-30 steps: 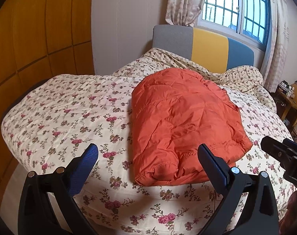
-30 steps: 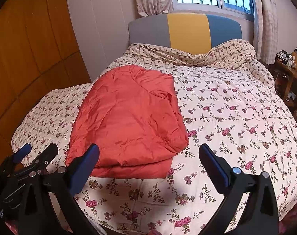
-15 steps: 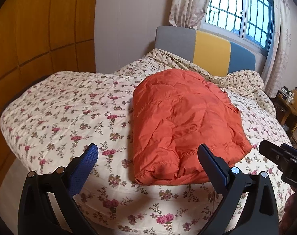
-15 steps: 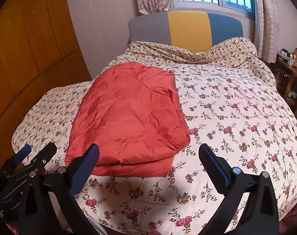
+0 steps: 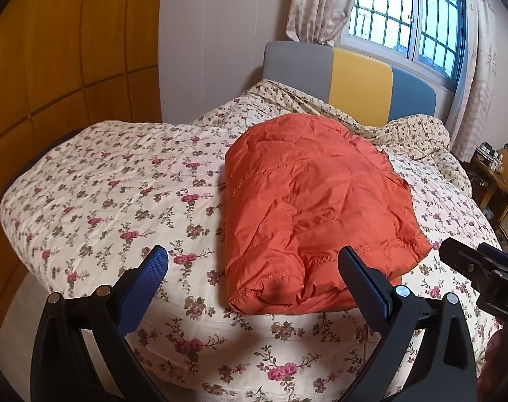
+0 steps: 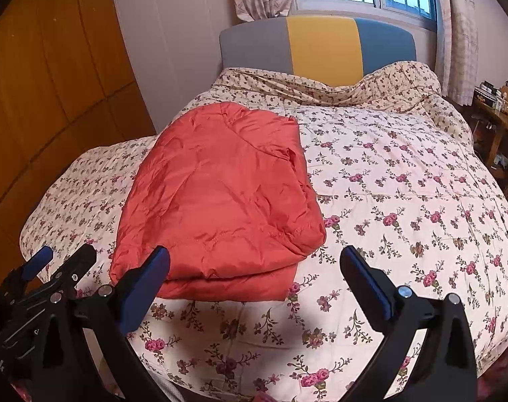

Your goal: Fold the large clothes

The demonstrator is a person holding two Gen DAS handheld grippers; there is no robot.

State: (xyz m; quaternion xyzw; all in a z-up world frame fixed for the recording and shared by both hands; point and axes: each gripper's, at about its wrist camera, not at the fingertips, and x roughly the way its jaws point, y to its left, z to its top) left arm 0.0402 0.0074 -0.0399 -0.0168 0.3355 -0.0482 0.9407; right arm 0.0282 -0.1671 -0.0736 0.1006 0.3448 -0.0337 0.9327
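Orange puffer jacket (image 5: pixel 317 214) folded, lower centre on floral quilt (image 5: pixel 120 194). Left gripper (image 5: pixel 254 264), right gripper (image 6: pixel 254 264): spread, empty. Risk: slick padding springs open, near hem slides off bed edge.

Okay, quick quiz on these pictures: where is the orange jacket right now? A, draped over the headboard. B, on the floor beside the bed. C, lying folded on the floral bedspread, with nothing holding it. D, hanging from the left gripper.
C: the orange jacket lies folded on the floral bedspread, both grippers open and clear of it.
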